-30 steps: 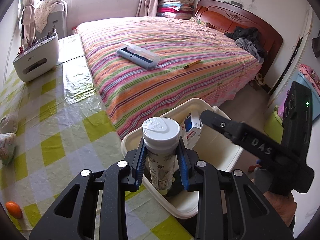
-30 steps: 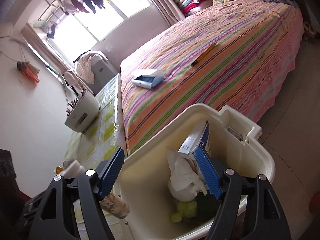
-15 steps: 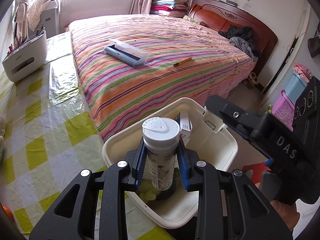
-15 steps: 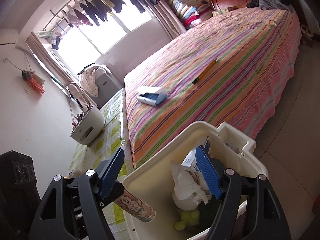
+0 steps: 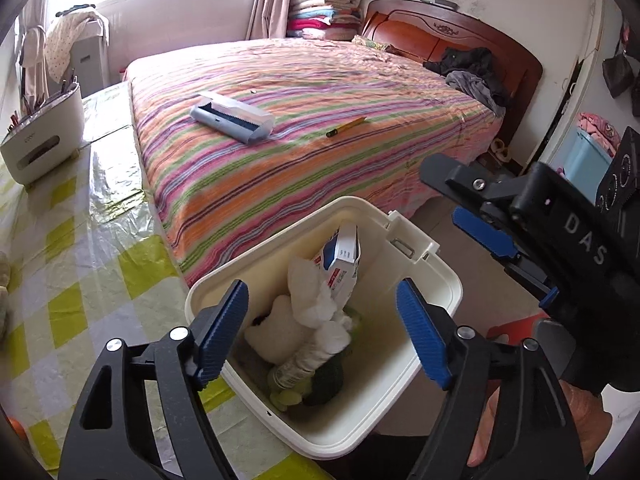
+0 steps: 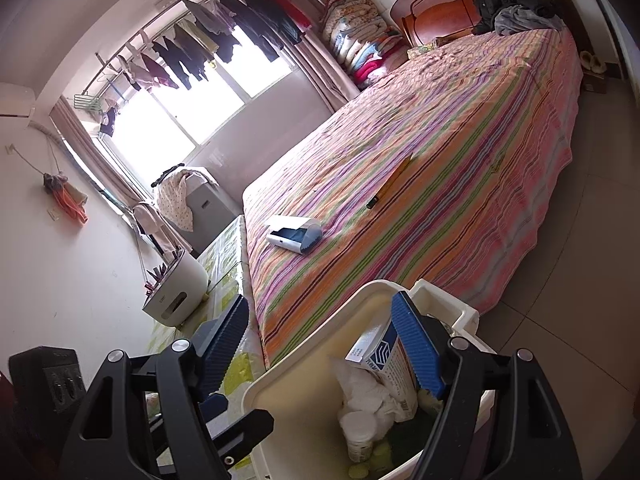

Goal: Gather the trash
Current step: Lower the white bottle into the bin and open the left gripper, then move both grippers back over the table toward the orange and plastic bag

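Left wrist view: the left claw (image 5: 322, 332) is seen over the white bin (image 5: 434, 268), its jaws opening and spread wide, with nothing pressed between the blue pads (image 5: 222, 334). Directly below the gap, a bottle (image 5: 298, 366) lies tilted inside the bin, cap end up, among crumpled tissue (image 5: 312, 292) and something green (image 5: 328, 378). A blue-and-white box (image 5: 342, 260) leans against the bin's far wall. The right claw (image 5: 486, 216) is seen to the right of the bin, beyond the left claw, held by a hand (image 5: 536, 420). To the left of the left claw a counter (image 5: 92, 272) with a yellow-checked cover is seen; a white holder (image 5: 42, 140) stands at its far end. Beyond the bin lies a striped bed (image 5: 304, 120) carrying a grey case (image 5: 232, 116) and a pencil (image 5: 346, 126).

Right wrist view: the right claw (image 6: 324, 346) is held wide open above the bin (image 6: 304, 364), gripping nothing. The box (image 6: 380, 356) is seen just beside the right pad (image 6: 416, 344); whether they touch cannot be told. The tissue (image 6: 368, 396) and the bottle (image 6: 360, 436) lie below the gap, inside the bin. The counter (image 6: 224, 248) and holder (image 6: 176, 288) are seen left of the claw, the bed (image 6: 440, 168) ahead of it.
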### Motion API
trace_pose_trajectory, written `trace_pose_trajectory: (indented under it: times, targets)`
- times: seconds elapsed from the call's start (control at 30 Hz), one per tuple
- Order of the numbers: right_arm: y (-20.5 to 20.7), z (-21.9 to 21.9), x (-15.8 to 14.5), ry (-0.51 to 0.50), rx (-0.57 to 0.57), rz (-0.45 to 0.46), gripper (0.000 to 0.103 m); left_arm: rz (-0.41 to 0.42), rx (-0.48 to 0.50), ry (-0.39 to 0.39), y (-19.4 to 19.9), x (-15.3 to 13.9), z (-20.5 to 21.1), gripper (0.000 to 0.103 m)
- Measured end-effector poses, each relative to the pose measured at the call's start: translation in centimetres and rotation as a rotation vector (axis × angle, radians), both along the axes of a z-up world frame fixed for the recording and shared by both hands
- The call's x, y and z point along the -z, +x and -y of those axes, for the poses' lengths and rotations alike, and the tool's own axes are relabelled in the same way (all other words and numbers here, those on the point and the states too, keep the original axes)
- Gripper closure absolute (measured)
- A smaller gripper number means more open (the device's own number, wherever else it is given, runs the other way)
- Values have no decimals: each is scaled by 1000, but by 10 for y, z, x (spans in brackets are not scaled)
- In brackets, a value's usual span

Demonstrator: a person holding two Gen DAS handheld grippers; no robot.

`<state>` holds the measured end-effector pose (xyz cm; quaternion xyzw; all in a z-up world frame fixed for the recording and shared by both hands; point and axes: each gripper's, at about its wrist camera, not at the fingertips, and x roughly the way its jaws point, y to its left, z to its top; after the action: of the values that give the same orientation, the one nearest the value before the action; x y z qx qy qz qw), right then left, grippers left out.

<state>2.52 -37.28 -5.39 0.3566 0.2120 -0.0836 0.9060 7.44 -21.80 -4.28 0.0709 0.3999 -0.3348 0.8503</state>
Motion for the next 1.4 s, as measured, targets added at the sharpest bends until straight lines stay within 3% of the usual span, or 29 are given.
trace_pose_trajectory:
  times: [0.23, 0.63, 1.4]
  targets:
    - [-4, -1, -4, -12, -2, 22, 31, 22, -23, -5, -6, -9, -9, 18]
    - [-2, -13, -8, -34, -4, 56, 31, 24, -66, 0, -10, -17, -30, 17]
    - [21, -54, -15, -80, -122, 19, 31, 17, -224, 49, 4, -22, -104, 17]
